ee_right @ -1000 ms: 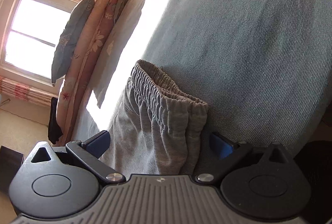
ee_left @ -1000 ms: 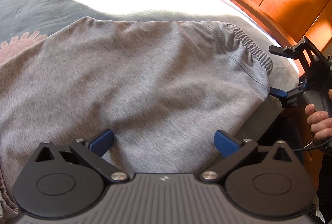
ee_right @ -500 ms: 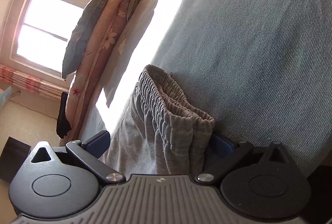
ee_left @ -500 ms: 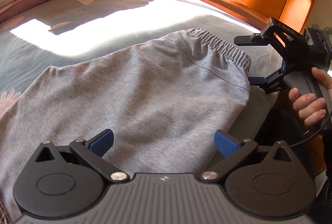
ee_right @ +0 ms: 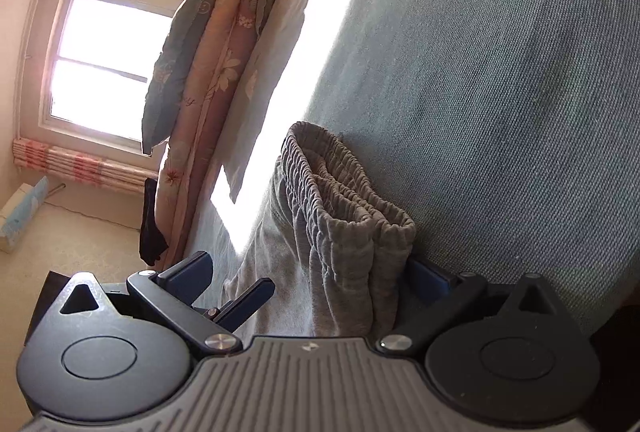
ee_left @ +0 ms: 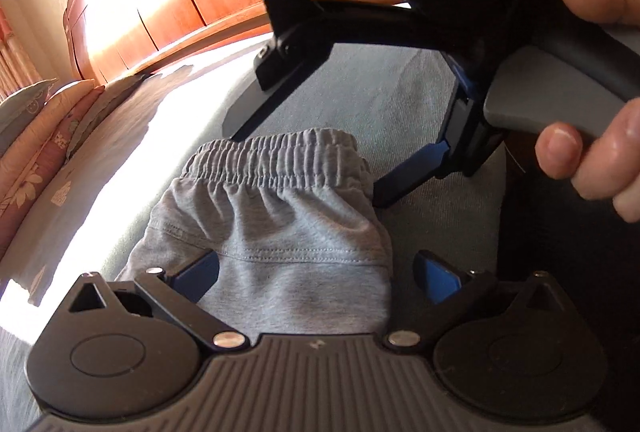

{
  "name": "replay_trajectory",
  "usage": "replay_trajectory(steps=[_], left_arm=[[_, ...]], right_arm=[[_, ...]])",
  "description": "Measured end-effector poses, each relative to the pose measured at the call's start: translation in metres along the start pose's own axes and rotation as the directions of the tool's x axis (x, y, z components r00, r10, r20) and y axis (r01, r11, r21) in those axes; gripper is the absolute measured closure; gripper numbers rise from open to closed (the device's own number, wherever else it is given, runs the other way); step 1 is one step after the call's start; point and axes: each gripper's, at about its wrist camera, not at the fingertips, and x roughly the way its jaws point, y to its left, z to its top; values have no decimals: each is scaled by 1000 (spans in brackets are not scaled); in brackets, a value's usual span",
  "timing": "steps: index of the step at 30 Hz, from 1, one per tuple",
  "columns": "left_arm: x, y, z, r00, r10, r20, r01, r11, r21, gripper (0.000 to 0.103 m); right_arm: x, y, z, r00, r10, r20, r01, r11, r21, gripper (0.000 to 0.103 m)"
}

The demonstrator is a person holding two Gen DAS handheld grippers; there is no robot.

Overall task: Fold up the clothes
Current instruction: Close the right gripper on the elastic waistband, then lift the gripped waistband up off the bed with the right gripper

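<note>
Grey sweatpants [ee_left: 280, 232] lie on the bed [ee_left: 400, 103], waistband dead ahead of your left tool [ee_left: 316, 272] — spread wide, gripping nothing. Right tool [ee_right: 312, 272], equally near, straddles the waistband edge-on, fingers apart — not clamped.

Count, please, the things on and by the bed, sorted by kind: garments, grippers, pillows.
Garments: 1, the grey pants
Grippers: 2, left gripper and right gripper
Pillows: at least 3, stacked at the head of the bed; the exact number is hard to tell
Total: 6 at least
</note>
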Motion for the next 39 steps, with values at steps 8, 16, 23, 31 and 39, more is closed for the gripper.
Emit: replay_trajectory(steps=[8, 16, 23, 31, 39], left_arm=[[14, 0, 7, 993, 121, 0, -121, 993, 7, 1], [-4, 26, 5, 990, 137, 34, -132, 983, -127, 1], [-20, 49, 1, 993, 114, 39, -101, 964, -245, 1], [-54, 65, -29, 998, -24, 63, 43, 945, -323, 1], [-60, 115, -96, 995, -92, -31, 57, 815, -577, 1]], right_arm=[[-8, 1, 2, 996, 85, 2, -85, 996, 29, 0], [2, 1, -1, 998, 67, -16, -66, 997, 42, 0], [34, 11, 5, 998, 64, -23, -64, 998, 25, 0], [45, 21, 1, 997, 25, -71, -32, 995, -92, 0], [41, 24, -5, 999, 8, -54, -16, 988, -153, 0]])
